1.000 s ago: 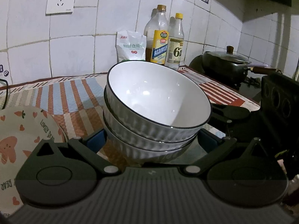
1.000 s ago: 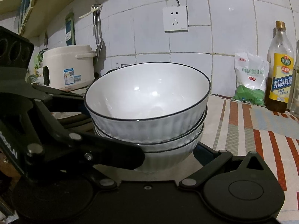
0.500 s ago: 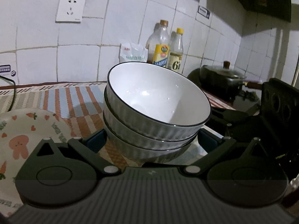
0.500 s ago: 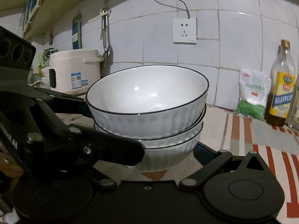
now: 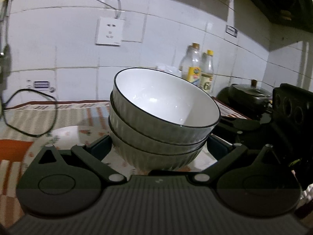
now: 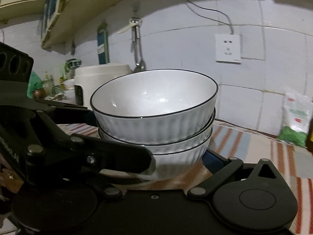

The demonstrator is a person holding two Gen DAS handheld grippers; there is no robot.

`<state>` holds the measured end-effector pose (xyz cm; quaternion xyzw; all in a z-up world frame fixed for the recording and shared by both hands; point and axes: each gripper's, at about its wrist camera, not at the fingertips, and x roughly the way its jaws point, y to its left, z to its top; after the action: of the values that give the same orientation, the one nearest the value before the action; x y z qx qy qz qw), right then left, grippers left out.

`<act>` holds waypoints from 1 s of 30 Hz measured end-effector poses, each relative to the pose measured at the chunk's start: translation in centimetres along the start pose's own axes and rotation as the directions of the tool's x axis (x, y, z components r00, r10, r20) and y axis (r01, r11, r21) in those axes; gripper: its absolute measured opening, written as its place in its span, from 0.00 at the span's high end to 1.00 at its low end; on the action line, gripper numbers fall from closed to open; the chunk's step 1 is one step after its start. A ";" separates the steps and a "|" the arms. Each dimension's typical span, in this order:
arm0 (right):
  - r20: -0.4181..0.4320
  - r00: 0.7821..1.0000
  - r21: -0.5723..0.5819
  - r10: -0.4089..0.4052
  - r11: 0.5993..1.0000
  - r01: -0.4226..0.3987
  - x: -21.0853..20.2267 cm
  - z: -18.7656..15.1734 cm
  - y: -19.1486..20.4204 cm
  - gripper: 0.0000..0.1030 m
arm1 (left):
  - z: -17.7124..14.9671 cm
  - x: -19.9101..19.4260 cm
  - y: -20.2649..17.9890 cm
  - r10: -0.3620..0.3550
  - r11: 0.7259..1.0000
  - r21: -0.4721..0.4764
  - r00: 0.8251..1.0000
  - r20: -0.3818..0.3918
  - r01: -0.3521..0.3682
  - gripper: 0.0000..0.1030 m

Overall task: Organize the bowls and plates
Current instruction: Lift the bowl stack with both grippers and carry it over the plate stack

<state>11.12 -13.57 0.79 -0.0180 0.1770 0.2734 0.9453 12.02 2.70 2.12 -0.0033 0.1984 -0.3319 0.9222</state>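
A stack of three white ribbed bowls (image 5: 162, 117) with thin black rims sits tilted between both grippers. My left gripper (image 5: 159, 146) clamps the lowest bowl with a finger on each side. The right gripper (image 6: 156, 164) holds the same bowl stack (image 6: 156, 117) from the other side; only its right finger (image 6: 213, 160) shows, as the left gripper's arm (image 6: 88, 146) covers the other. A pale patterned plate (image 5: 64, 135) lies on the striped cloth just under and left of the stack. Whether the stack touches the plate is hidden.
A black cable loop (image 5: 29, 113) lies on the striped cloth (image 5: 82, 113) at the left. Oil bottles (image 5: 195, 68) and a black lidded pot (image 5: 250, 96) stand at the right. A white rice cooker (image 6: 101, 82) and a salt bag (image 6: 295, 121) stand against the tiled wall.
Both grippers have carried the bowl stack leftward along the counter; the patterned plate now lies beneath it, and the bottles and pot have slid away to the right.
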 end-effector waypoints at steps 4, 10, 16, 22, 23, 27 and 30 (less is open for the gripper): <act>-0.002 0.999 -0.008 0.038 0.999 -0.038 1.7 0.4 1.2 0.00 | -0.3 -1.4 1.8 0.039 0.999 -0.016 0.999 0.004 -0.039 0.00; -0.016 0.996 -0.005 0.084 0.996 -0.084 4.6 0.6 2.4 0.00 | -1.0 -2.0 4.5 0.080 0.996 -0.041 0.997 0.003 -0.080 0.00; -0.038 0.995 -0.013 0.096 0.995 -0.097 6.9 0.7 2.7 0.00 | -1.4 -1.4 6.7 0.093 0.994 -0.048 0.996 -0.002 -0.093 0.00; -0.074 0.993 -0.003 0.090 0.996 -0.091 9.0 0.6 2.3 0.00 | -1.7 0.1 8.4 0.079 0.994 -0.074 0.997 -0.025 -0.081 0.00; -0.080 0.993 -0.004 0.087 0.996 -0.088 9.2 0.5 2.2 0.00 | -1.8 0.3 8.7 0.075 0.994 -0.077 0.997 -0.027 -0.077 0.00; -0.117 0.991 -0.013 0.070 0.997 -0.072 10.1 0.4 2.2 0.00 | -2.0 1.2 9.6 0.058 0.994 -0.094 0.997 -0.050 -0.062 0.00; -0.138 0.988 -0.017 0.063 0.998 -0.066 10.7 0.4 2.2 0.00 | -2.1 1.7 10.1 0.048 0.992 -0.110 0.997 -0.065 -0.055 0.00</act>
<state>18.51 -6.22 -2.41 -0.0414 0.2392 0.3040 0.9212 18.60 9.84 -1.87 -0.0393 0.2454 -0.2963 0.9222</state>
